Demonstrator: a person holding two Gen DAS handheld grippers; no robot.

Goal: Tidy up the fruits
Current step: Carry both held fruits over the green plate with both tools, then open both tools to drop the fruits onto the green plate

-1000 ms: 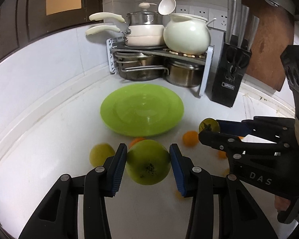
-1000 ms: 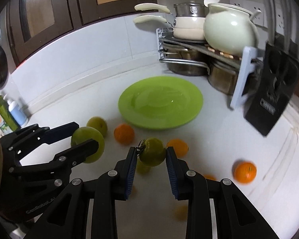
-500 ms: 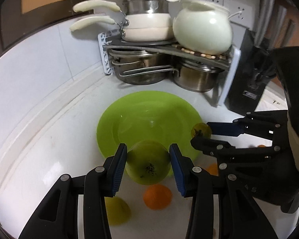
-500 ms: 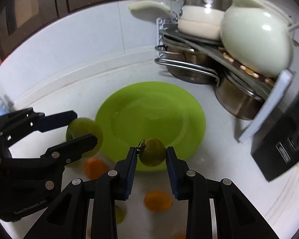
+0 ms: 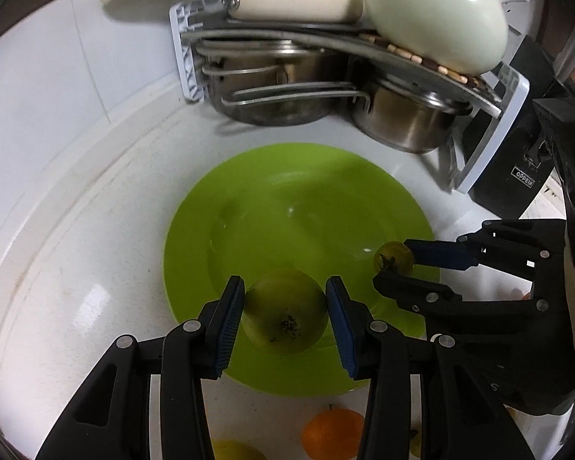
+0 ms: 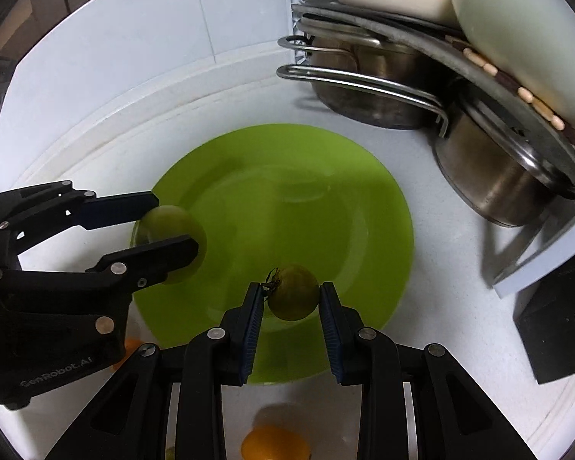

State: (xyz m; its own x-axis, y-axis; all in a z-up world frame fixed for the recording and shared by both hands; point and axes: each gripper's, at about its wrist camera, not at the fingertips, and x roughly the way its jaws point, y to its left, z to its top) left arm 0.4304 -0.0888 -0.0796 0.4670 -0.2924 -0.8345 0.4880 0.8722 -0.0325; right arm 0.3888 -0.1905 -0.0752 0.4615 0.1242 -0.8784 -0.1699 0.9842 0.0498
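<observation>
Two fruits now hang over the green plate (image 5: 195, 237), carried in from the bench's near edge: left tongs (image 5: 285, 308) clamped on a large green fruit (image 5: 283, 314), right tongs (image 6: 290, 301) on a small stemmed one (image 6: 293, 297). Release likely follows.

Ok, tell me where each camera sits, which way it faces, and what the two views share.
Left wrist: on the left hand-held gripper, looking steeply down along its fingers at the green plate; its pads grip a large green fruit; the right hand-held gripper enters from the right.
Right wrist: on the right hand-held gripper, looking down at the plate; its pads grip a small green tomato; the left hand-held gripper enters from the left.
Shared: plate, both fruits, pot rack, an orange.
</observation>
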